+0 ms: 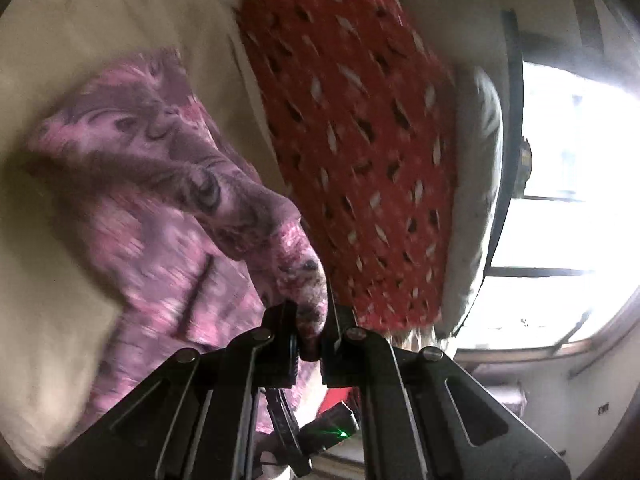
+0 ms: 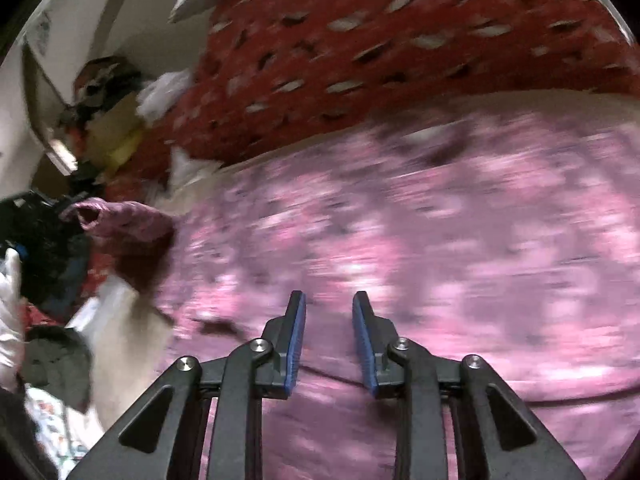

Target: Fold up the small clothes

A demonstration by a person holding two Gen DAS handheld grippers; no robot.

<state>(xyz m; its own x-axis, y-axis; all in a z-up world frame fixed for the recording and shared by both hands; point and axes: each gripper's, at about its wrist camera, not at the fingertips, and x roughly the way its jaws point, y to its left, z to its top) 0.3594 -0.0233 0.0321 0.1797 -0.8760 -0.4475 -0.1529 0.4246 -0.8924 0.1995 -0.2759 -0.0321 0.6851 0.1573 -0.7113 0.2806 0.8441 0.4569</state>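
**Left tongs pinch the pink cloth**

Your left tongs [image 1: 310, 334] are clamped on a bunched corner of the pink-and-purple patterned cloth [image 1: 152, 184], lifting it off the beige bed sheet [image 1: 80, 40] beside the red patterned blanket [image 1: 352, 128]. Your right tongs [image 2: 329, 340] hang parted and empty over the cloth's spread part.

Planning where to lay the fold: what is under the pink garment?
The pink garment lies on a beige sheet, beside a red patterned blanket. What lies beneath its middle is covered.
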